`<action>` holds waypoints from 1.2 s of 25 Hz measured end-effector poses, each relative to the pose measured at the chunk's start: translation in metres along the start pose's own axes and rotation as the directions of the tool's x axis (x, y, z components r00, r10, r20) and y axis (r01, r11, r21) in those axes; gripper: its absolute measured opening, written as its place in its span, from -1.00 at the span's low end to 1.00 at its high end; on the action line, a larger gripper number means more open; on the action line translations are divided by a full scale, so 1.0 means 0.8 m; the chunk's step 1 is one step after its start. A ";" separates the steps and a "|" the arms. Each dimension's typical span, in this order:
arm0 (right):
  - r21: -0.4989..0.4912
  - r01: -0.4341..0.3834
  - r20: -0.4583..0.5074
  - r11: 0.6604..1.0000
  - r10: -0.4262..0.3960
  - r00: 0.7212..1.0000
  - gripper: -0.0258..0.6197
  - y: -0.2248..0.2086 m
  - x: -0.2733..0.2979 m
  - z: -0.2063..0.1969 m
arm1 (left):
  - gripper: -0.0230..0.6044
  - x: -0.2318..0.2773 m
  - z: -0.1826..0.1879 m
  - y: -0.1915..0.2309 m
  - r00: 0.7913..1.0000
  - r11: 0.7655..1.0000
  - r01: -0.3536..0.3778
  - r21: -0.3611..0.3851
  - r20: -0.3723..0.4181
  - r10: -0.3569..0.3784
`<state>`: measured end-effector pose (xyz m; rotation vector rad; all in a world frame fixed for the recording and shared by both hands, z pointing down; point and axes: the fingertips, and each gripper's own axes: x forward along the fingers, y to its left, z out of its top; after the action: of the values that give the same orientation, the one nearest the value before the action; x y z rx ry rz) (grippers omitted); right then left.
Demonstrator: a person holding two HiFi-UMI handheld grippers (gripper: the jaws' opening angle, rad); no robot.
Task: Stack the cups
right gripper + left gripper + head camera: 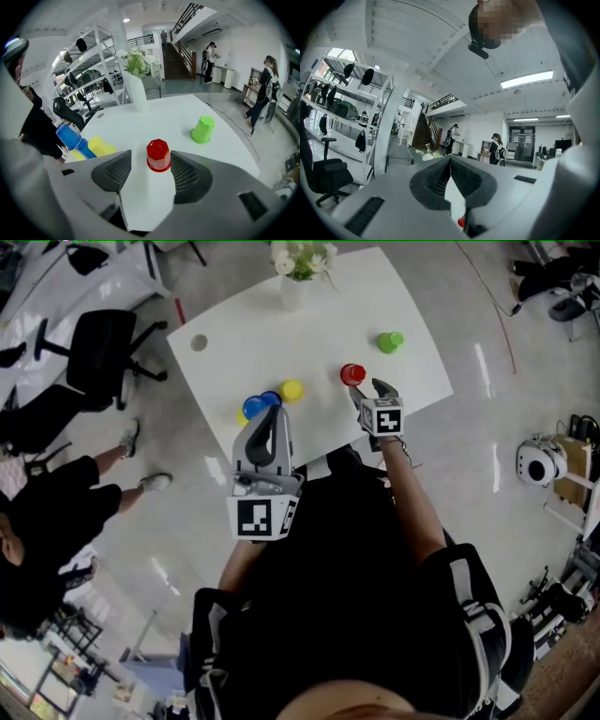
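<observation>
A red cup (352, 374) (158, 154) stands upside down on the white table (328, 306). My right gripper (370, 390) (150, 171) is open just in front of it, its jaws on either side and not touching. A green cup (390, 340) (203, 129) stands upside down further right. On the left lie blue cups (258, 406) (70, 137) and a yellow cup (292, 389) (101, 146). My left gripper (278, 414) (451, 161) is held above the table's near edge beside the blue cups, jaws shut, holding nothing.
A white vase with flowers (295, 273) (137, 89) stands at the table's far side. A black office chair (98, 348) is left of the table, and a seated person's legs (122, 460) reach toward it. A white device (536, 461) sits on the floor at right.
</observation>
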<state>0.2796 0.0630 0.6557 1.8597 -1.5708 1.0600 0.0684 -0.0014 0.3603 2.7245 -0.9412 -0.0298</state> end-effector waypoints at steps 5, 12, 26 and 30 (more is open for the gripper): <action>-0.035 -0.054 -0.026 0.998 0.053 0.998 -0.06 -0.007 0.027 -0.001 | -0.86 0.022 0.002 -0.020 1.000 0.999 -0.025 0.022 -0.002 0.025; -0.069 -0.123 -0.066 0.990 0.118 0.991 -0.07 -0.017 0.050 -0.005 | -0.86 0.045 -0.005 -0.040 0.997 0.997 -0.073 0.018 -0.019 0.073; -0.123 -0.164 -0.112 0.979 0.150 0.982 -0.23 -0.015 0.060 -0.009 | -0.86 0.040 -0.005 -0.033 0.989 0.989 -0.146 0.004 0.003 0.146; -0.124 -0.165 -0.109 0.978 0.152 0.982 -0.24 -0.009 0.055 0.000 | -0.86 0.034 -0.002 -0.023 0.987 0.987 -0.159 0.006 0.015 0.159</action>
<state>0.2886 0.0390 0.6919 1.5919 -1.7101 1.0707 0.1013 -0.0035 0.3586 2.6494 -1.1612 -0.0159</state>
